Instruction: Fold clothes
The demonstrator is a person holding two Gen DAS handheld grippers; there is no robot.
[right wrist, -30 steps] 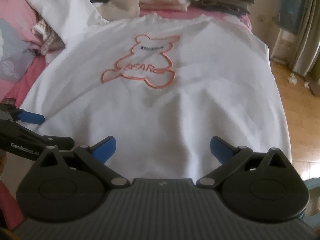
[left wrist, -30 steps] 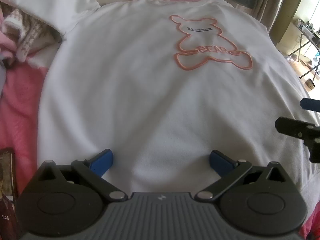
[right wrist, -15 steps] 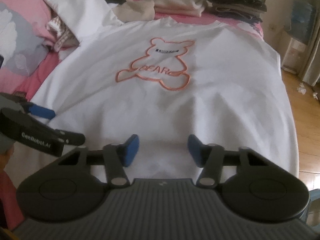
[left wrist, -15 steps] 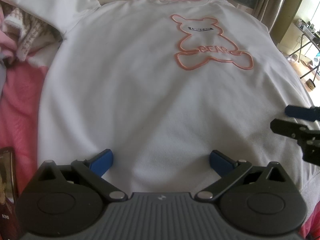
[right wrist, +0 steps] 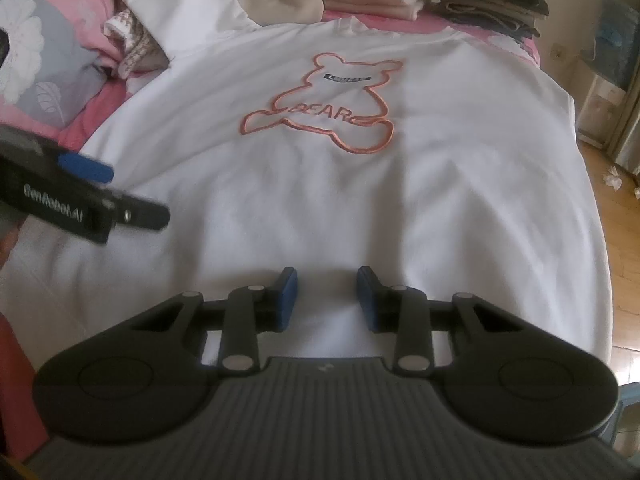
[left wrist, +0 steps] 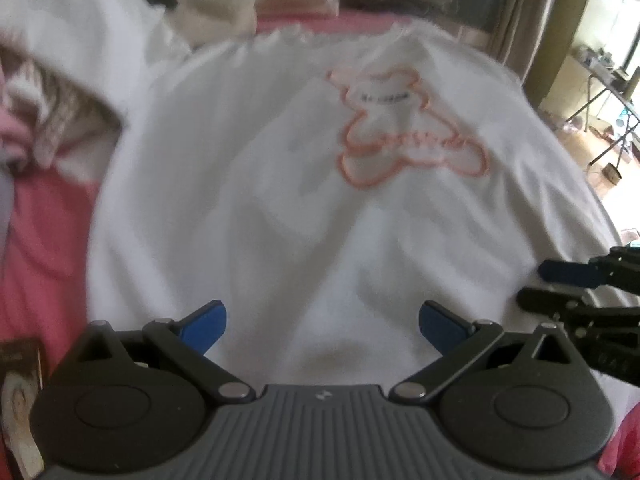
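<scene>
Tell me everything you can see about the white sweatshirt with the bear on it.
The white sweatshirt lies spread front-up on the pink bedding, soft, thick-looking fabric, lightly creased. An orange outlined bear with the word BEAR sits on its chest. One sleeve runs up toward the pillows. The near hem lies under both grippers; whether either touches it I cannot tell.

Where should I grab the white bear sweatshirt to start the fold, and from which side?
Take the near hem of the white bear sweatshirt, coming from the bottom edge. It lies flat, print up, collar far, so the hem is the free edge. The right gripper has just been closing over hem cloth, pads apart; the left gripper stands wide open over the same edge.
</scene>
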